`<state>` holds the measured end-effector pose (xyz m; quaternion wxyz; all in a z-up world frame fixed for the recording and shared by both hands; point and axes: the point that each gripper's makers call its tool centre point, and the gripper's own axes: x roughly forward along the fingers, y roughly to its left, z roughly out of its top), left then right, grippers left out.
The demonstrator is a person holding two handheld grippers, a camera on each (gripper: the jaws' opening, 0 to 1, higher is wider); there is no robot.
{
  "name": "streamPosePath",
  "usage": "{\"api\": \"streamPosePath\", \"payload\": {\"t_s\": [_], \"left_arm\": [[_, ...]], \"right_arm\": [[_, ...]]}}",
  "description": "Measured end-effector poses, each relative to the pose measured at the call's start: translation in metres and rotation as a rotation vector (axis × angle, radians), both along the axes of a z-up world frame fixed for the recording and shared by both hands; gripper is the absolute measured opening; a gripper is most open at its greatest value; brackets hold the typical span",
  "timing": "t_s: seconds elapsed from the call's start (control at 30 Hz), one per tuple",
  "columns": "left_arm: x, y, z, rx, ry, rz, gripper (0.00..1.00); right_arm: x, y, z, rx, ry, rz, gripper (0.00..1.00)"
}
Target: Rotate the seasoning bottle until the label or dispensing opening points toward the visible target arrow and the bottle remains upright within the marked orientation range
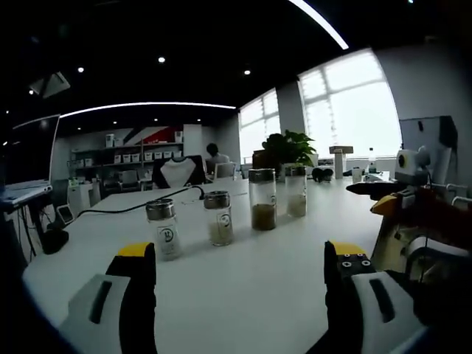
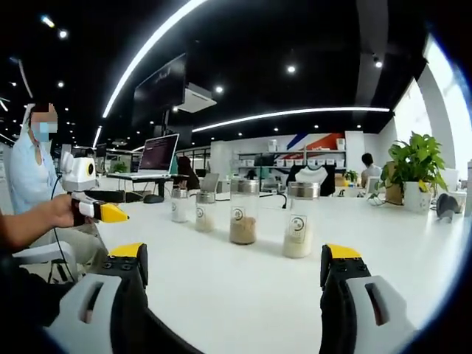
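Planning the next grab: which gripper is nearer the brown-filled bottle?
Right, likely. From the right gripper the brown-filled bottle stands second in the row; from the left gripper it stands third.

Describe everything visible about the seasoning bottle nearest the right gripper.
The seasoning bottle is a clear, glass-looking cylinder with a silvery metal-looking cap and a small white label facing the camera. Pale powder fills roughly its lower third. It stands upright on the white table, at the right end of a row of four bottles as the right gripper view shows it, untouched. The right gripper is open and short of it.
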<state>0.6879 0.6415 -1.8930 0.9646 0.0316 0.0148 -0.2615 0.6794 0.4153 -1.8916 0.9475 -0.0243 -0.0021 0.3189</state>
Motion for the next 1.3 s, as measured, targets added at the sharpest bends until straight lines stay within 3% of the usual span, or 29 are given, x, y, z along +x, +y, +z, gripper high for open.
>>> {"api": "streamPosePath", "payload": {"t_s": [0.73,1.3], "left_arm": [[0.002,0.011,0.002,-0.010,-0.010,0.021,1.00],[0.003,0.015,0.003,-0.010,-0.013,0.028,1.00]], "right_arm": [[0.003,-0.003,0.007,-0.017,-0.013,-0.018,0.99],[0.004,-0.004,0.000,-0.022,0.003,-0.014,0.99]]}}
